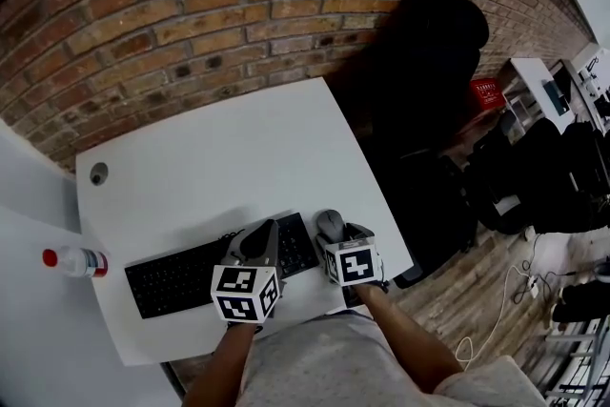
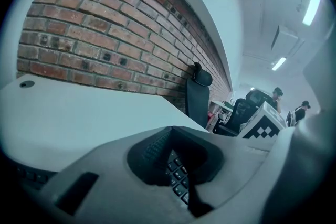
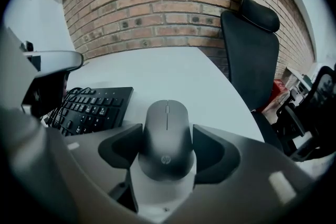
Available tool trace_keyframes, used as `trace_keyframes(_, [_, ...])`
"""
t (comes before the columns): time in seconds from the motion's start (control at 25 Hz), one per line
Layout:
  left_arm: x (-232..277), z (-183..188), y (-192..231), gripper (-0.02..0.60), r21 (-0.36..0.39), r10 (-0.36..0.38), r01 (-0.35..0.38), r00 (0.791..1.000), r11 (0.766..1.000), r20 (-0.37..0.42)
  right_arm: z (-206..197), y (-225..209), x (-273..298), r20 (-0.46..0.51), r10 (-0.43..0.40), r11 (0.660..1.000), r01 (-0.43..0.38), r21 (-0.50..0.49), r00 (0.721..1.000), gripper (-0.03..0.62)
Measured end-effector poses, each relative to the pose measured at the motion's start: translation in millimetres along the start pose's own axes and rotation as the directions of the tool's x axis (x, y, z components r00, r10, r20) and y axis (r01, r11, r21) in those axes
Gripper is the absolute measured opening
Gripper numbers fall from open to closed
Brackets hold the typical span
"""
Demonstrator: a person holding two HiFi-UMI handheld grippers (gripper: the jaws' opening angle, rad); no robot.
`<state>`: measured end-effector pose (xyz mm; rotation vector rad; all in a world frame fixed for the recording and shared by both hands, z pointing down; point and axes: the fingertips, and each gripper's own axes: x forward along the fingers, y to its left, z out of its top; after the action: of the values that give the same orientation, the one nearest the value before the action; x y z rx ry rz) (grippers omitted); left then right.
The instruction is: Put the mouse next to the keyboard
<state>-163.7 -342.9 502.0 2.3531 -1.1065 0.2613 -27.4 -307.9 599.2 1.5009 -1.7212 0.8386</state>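
Note:
A dark grey mouse (image 1: 330, 224) (image 3: 166, 136) is at the front of the white desk (image 1: 229, 148), just right of the black keyboard (image 1: 181, 276) (image 3: 92, 107). My right gripper (image 1: 341, 235) (image 3: 167, 149) is shut on the mouse, with both pads against the sides of its rear half. I cannot tell whether the mouse rests on the desk. My left gripper (image 1: 259, 243) (image 2: 178, 155) hovers over the keyboard's right part with its jaws shut on nothing. Some keys (image 2: 176, 173) show through the gap below it.
A black office chair (image 1: 429, 43) (image 3: 252, 50) stands off the desk's right edge, against the brick wall (image 1: 191, 5). A red-capped bottle (image 1: 74, 260) lies on the neighbouring table at left. A cable hole (image 1: 98, 173) sits at the desk's back left. The keyboard's cable (image 3: 73, 94) is bunched behind it.

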Motion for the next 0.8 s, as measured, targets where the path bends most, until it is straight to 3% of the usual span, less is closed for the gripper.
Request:
trace_keyframes(0.4, [0.2,1.1,-9.0,-0.008,0.007,0.018,-0.019,1.000,1.000,0.010,10.6,1.6,-15.8,0.062,0.071,0.997,-0.072,0.009,0.996,0.309])
trace_keyframes(0.6, [-12.8,4.7,-16.3,-0.008,0.010,0.058,-0.058,0.998,0.998,0.037,26.9,9.1,-37.7,0.142,0.130,0.991,-0.125,-0.041,0.981,0.230])
trace_keyframes(0.8, [-33.5,6.7,-15.6,-0.008,-0.003,0.131,-0.131,0.989,0.991,0.064,50.2,29.7,-65.1,0.231,0.216,0.974,-0.192,-0.123,0.949,0.178])
